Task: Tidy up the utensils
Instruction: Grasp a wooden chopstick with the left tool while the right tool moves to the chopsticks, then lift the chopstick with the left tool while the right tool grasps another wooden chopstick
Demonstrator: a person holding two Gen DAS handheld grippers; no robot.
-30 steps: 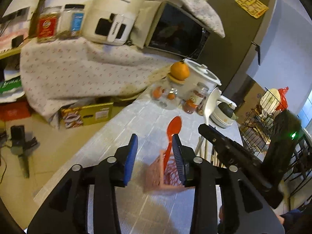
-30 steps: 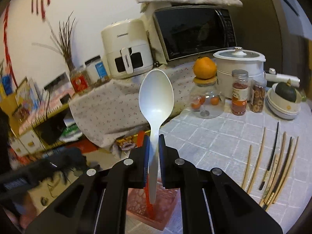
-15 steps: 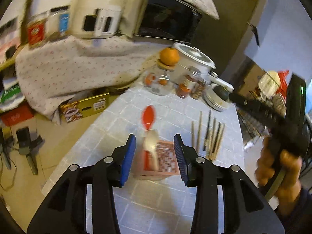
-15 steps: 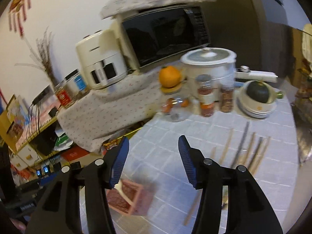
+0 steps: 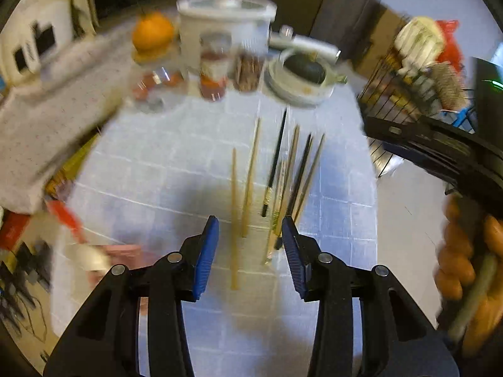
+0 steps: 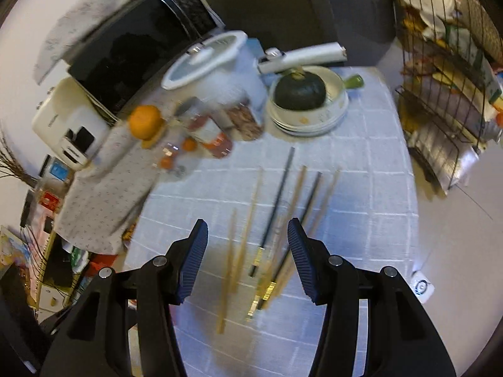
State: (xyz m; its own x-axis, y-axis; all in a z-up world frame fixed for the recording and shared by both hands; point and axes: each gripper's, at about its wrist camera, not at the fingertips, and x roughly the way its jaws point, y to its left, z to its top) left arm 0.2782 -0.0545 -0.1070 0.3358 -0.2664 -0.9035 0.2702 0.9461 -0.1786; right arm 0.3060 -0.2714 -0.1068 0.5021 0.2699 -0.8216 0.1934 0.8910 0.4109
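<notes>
Several chopsticks (image 5: 276, 182), wooden and dark, lie side by side on the tiled tablecloth (image 5: 157, 172); they also show in the right wrist view (image 6: 276, 220). My left gripper (image 5: 248, 242) is open and empty, hovering over their near ends. My right gripper (image 6: 248, 251) is open and empty, also over their near ends. The pink utensil holder (image 5: 122, 251) with a red spoon (image 5: 66, 220) and a white spoon (image 5: 94, 259) sits blurred at the left in the left wrist view.
At the back stand a white rice cooker (image 6: 213, 72), spice jars (image 5: 213, 72), an orange on a glass jar (image 5: 152, 36) and stacked bowls holding a dark squash (image 6: 298, 94). A wire rack (image 6: 446, 78) stands at the right. The table edge falls off left and right.
The right gripper opened and left the white spoon in the pink holder. Both grippers swung right, from the holder to above the chopsticks.
</notes>
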